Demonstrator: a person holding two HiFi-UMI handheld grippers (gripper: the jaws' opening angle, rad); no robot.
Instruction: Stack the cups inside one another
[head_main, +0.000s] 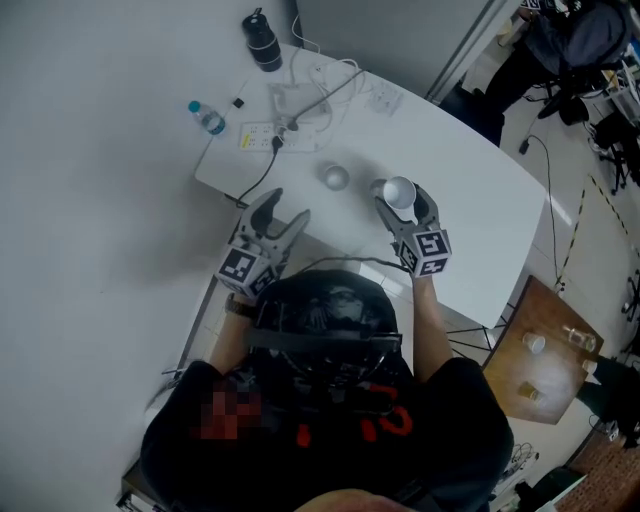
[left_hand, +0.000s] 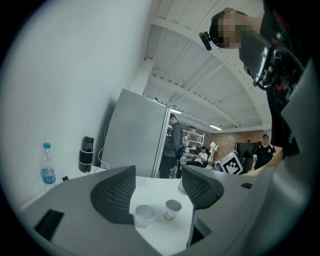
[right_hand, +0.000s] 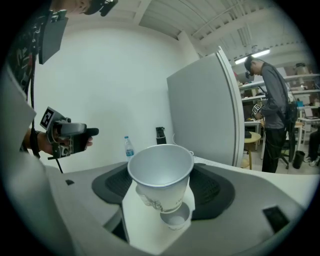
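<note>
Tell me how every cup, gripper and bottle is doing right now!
held cup: lifted, tilted, empty.
right gripper: shut on held cup.
lower cup: upright on table, empty.
third cup: upright on table.
left gripper: open, empty.
bottle: upright, capped.

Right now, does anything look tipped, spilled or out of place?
Nothing spilled. Only the cup in the right gripper sits askew: it leans, mouth tipped toward the gripper, above a second cup upright on the table.

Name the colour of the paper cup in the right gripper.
White paper cup with faint grey print on its side; clearest in the right gripper view.
</note>
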